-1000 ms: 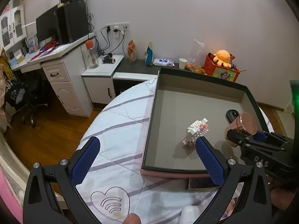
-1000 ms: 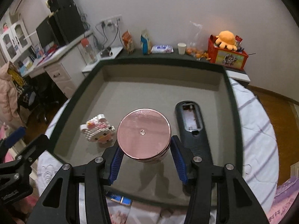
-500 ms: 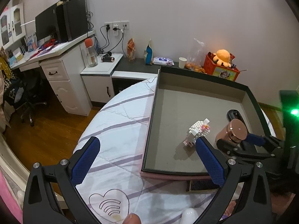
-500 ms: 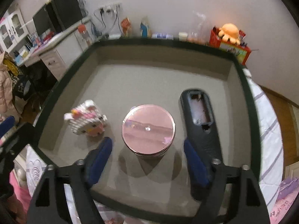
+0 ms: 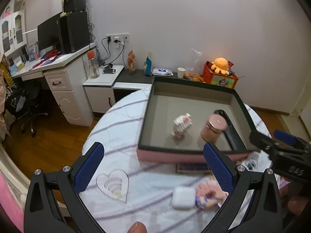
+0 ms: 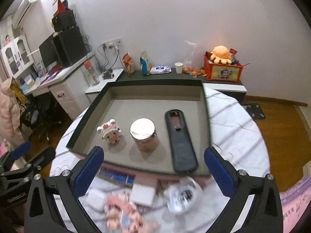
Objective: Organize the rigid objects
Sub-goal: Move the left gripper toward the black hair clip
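My right hand-held gripper (image 6: 153, 171) has just been spreading its jaws, which now stand wide apart with nothing between them, low in the frame just short of the tray's near rim. Beyond it, in the grey-lined tray (image 6: 136, 92) at the centre of the right wrist view, the pink jar (image 6: 143, 135) stands upright and free, flanked on its left by the small block figure (image 6: 109, 133) and on its right by the black remote (image 6: 180, 141), lying lengthwise with its battery bay uncovered. My left hand-held gripper (image 5: 153, 168) is equally spread and empty, over the striped bedspread (image 5: 116, 120) at lower centre. Between its fingers lie a clear heart-shaped piece (image 5: 114, 184) and a white earbud case (image 5: 182, 198), both outside the tray.
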Demonstrator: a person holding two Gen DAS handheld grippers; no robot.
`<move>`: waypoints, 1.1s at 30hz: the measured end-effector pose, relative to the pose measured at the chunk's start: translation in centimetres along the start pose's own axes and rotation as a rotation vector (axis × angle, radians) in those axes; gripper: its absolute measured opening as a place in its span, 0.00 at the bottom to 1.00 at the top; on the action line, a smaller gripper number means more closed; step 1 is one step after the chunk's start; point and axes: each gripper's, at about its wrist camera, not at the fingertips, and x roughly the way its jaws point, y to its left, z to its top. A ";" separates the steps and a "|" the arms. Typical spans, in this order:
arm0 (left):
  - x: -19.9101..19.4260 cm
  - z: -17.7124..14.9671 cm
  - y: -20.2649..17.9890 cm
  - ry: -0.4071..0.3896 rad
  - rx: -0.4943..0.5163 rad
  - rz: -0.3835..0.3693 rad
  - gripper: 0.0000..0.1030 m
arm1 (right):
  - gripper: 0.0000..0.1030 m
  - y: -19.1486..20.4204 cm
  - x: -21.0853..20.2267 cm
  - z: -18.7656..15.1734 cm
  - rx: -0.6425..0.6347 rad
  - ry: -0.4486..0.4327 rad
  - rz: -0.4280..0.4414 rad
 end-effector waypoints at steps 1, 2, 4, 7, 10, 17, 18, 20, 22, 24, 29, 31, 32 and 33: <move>-0.3 -0.3 -0.2 0.003 0.004 -0.003 1.00 | 1.00 -0.3 -1.1 -0.6 0.005 -0.011 -0.007; -0.7 -0.8 -0.5 0.006 0.009 -0.007 1.00 | 1.00 -0.5 -1.7 -0.8 0.006 -0.016 -0.017; -1.3 -1.5 -1.0 0.016 0.016 -0.018 1.00 | 1.00 -1.0 -3.0 -1.6 0.017 -0.020 -0.031; -2.1 -2.7 -1.9 0.029 0.032 -0.022 1.00 | 1.00 -2.1 -5.2 -3.5 0.035 -0.024 -0.045; -2.7 -4.0 -2.3 0.046 0.043 -0.022 1.00 | 1.00 -3.4 -6.5 -5.5 0.068 -0.019 -0.055; -2.9 -6.9 -3.4 0.104 0.065 -0.042 1.00 | 1.00 -6.1 -6.6 -9.1 0.144 0.042 -0.050; -2.8 -7.2 -3.5 0.114 0.071 -0.045 1.00 | 1.00 -6.1 -6.6 -9.3 0.147 0.045 -0.050; -2.8 -8.0 -3.8 0.133 0.077 -0.057 1.00 | 1.00 -6.2 -6.7 -9.6 0.150 0.046 -0.050; -2.9 -8.6 -4.0 0.147 0.083 -0.072 1.00 | 1.00 -6.2 -6.8 -9.6 0.148 0.042 -0.044; -2.8 -9.3 -4.5 0.159 0.097 -0.082 1.00 | 1.00 -6.1 -6.9 -9.7 0.144 0.040 -0.044; -2.0 -10.9 -5.2 0.206 0.123 -0.109 1.00 | 1.00 -6.0 -6.7 -10.0 0.143 0.047 -0.041; -1.4 -11.5 -5.3 0.231 0.125 -0.108 1.00 | 1.00 -6.0 -6.8 -10.2 0.141 0.049 -0.042; -1.1 -11.8 -5.4 0.241 0.126 -0.109 1.00 | 1.00 -6.0 -6.9 -10.2 0.143 0.050 -0.044; -0.8 -12.1 -5.4 0.248 0.127 -0.112 1.00 | 1.00 -6.1 -6.9 -10.3 0.144 0.051 -0.045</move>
